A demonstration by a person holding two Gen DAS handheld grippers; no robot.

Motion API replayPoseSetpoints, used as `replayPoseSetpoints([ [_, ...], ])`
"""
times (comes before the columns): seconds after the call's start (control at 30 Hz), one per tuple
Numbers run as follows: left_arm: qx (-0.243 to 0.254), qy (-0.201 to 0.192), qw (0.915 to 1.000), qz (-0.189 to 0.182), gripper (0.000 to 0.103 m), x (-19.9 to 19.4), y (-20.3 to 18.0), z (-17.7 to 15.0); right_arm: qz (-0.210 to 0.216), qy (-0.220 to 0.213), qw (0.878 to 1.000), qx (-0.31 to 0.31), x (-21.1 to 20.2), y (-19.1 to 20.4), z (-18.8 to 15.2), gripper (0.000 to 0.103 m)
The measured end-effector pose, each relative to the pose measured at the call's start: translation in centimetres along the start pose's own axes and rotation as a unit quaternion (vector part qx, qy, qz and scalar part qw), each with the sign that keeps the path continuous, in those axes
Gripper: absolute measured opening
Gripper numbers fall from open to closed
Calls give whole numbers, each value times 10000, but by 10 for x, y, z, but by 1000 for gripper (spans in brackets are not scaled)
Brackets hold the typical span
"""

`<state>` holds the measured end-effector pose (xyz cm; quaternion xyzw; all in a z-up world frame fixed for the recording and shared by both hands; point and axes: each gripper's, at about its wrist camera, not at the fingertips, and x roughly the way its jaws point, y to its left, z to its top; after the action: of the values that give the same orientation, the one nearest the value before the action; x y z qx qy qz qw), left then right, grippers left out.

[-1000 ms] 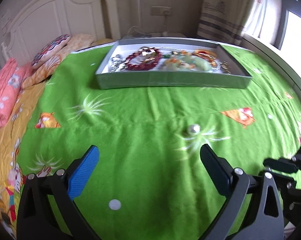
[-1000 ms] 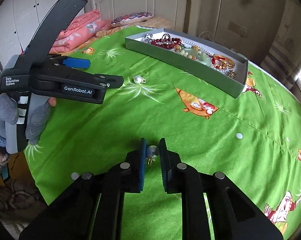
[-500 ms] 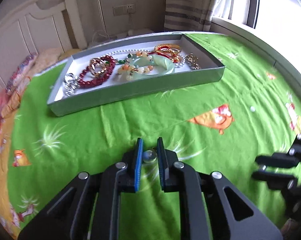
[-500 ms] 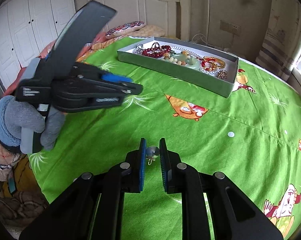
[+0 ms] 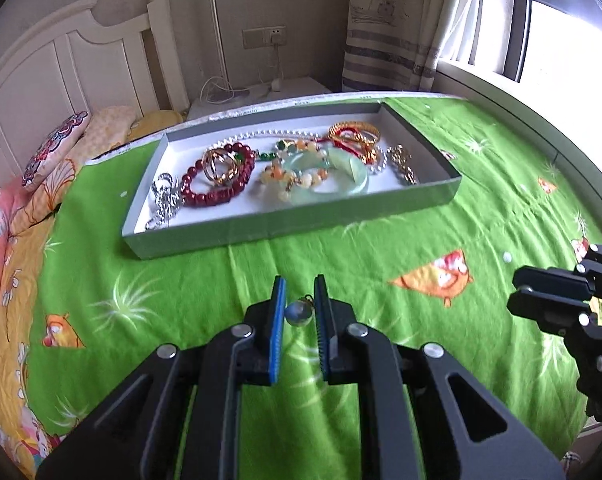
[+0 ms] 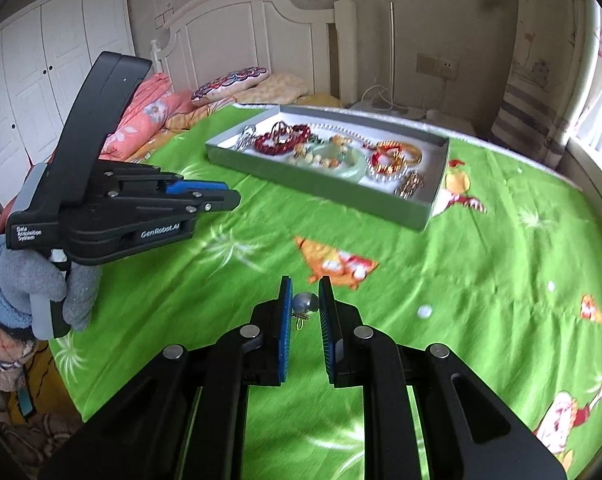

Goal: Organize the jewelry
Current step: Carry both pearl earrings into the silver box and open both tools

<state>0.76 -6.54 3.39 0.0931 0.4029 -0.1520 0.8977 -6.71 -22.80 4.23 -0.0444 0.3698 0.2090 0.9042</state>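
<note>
Over the green bedspread, the grey tray of jewelry ahead, my left gripper pinches one pearl earring in narrow jaws, my right gripper clamping a second pearl earring

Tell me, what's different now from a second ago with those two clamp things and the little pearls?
The left gripper was open above a loose pearl earring on the green bedspread; it closed on that pearl earring and lifted it toward the jewelry tray. Unchanged: the right gripper still clamps its own pearl, and the tray's contents look the same.
</note>
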Motion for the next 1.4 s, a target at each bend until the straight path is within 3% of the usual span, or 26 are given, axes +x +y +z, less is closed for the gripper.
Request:
replayPoseSetpoints([
  [0.6, -9, -256, 9995, -160, 14, 12, -5, 73, -127, -285, 9993, 181, 29, -40, 62, 16],
  [0.87, -310, -171, 9975, -616, 14, 45, -20, 111, -57, -353, 9991, 241, 52, -52, 86, 16],
  [1.0, -405, -110, 9973, -606, 14, 64, -24, 124, -75, -238, 9993, 275, 73, -60, 94, 16],
  [1.03, -443, -84, 9970, -626, 18, 68, -23, 126, -68, -218, 9993, 284, 76, -61, 95, 16],
  [1.1, -518, -60, 9969, -582, 42, 74, -21, 127, -66, -135, 9994, 315, 84, -65, 95, 18],
  [1.13, -562, -119, 9970, -521, 61, 73, -18, 126, -57, -49, 9993, 358, 88, -68, 94, 23],
  [1.17, -641, -195, 9967, -463, 70, 71, -14, 123, -46, -33, 9991, 419, 89, -72, 92, 32],
  [1.2, -707, -230, 9962, -458, 71, 68, -9, 122, -47, -54, 9987, 496, 89, -75, 91, 41],
  [1.23, -781, -244, 9956, -459, 71, 65, -4, 119, -42, -88, 9983, 575, 87, -78, 89, 61],
  [1.27, -868, -274, 9950, -401, 71, 61, 2, 115, -4, -182, 9973, 714, 83, -83, 86, 67],
  [1.4, -1206, -478, 9915, 96, 89, 36, 23, 91, 9, -391, 9930, 1112, 64, -96, 76, 67],
])
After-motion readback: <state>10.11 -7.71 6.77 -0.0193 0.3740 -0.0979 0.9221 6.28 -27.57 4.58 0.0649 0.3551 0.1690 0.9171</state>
